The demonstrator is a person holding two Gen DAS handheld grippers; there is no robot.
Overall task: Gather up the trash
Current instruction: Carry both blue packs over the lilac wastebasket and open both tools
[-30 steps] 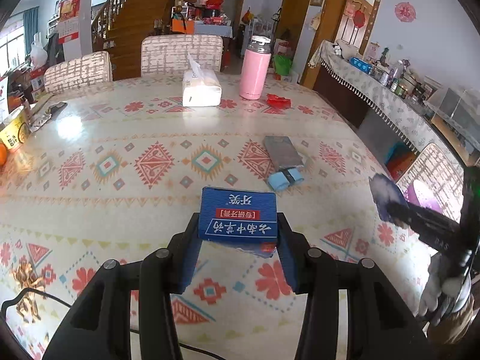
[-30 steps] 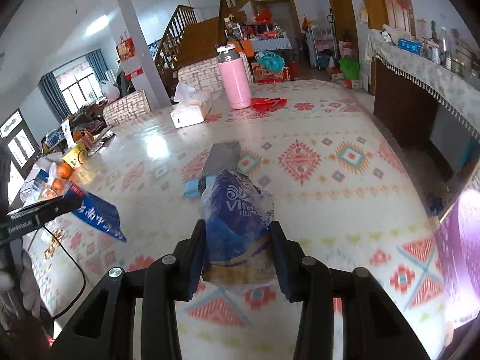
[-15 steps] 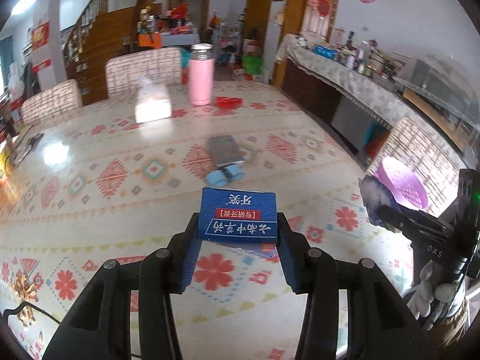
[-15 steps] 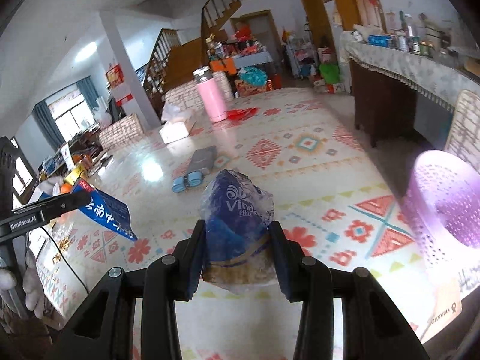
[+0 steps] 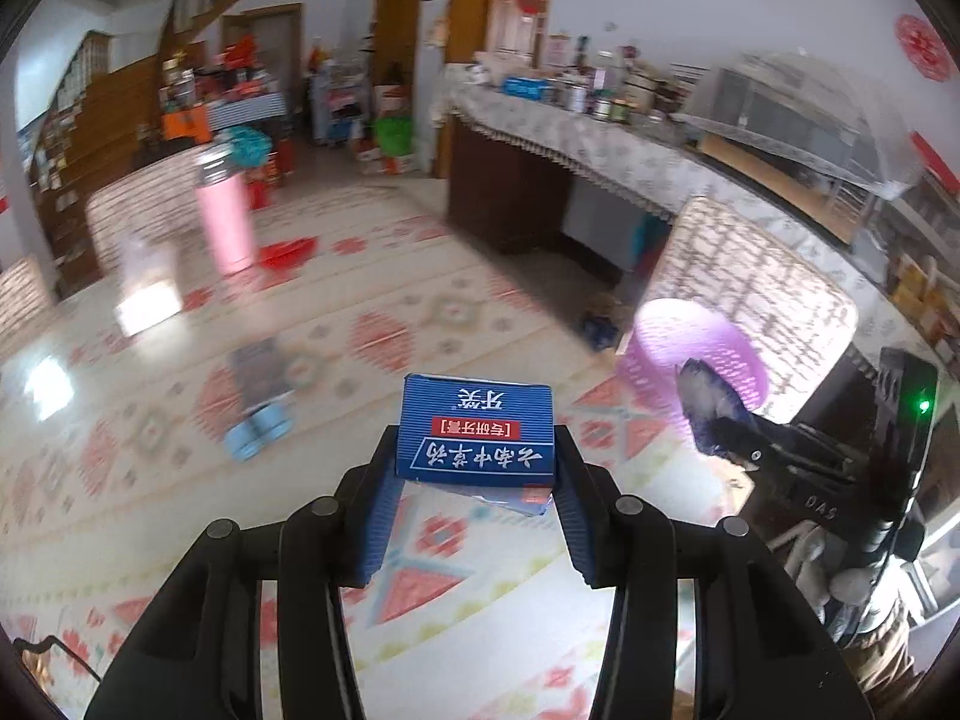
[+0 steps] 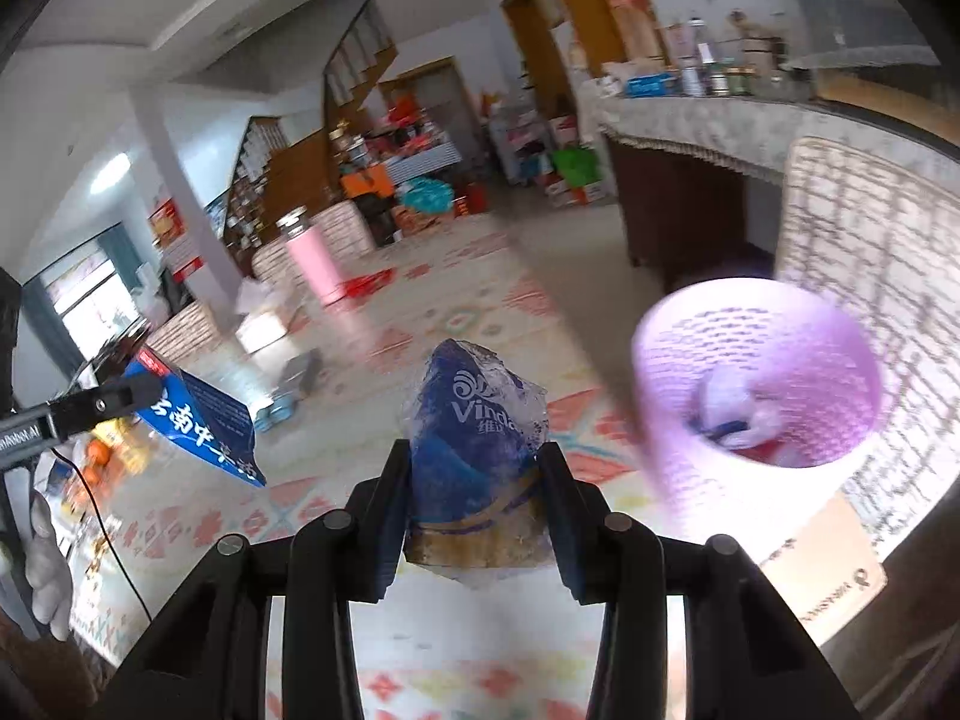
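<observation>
My left gripper (image 5: 474,480) is shut on a flat blue box (image 5: 477,429) with white Chinese writing, held above the patterned table. My right gripper (image 6: 477,474) is shut on a crumpled blue Vinda wrapper (image 6: 474,420). A purple perforated trash basket (image 6: 762,378) stands on a chair to the right, with some trash inside. It also shows in the left wrist view (image 5: 690,354), behind the right gripper and its wrapper (image 5: 711,414). The blue box shows at the left of the right wrist view (image 6: 204,420).
On the table (image 5: 150,480) lie a dark pouch with a light blue item (image 5: 258,384), a pink bottle (image 5: 225,222), a red wrapper (image 5: 288,252) and a tissue pack (image 5: 147,294). A woven chair back (image 5: 750,276) and a cluttered sideboard (image 5: 600,138) stand at right.
Both grippers have swung right with their loads. The purple basket has come closer and now sits large in the right wrist view. The table items have slid left.
</observation>
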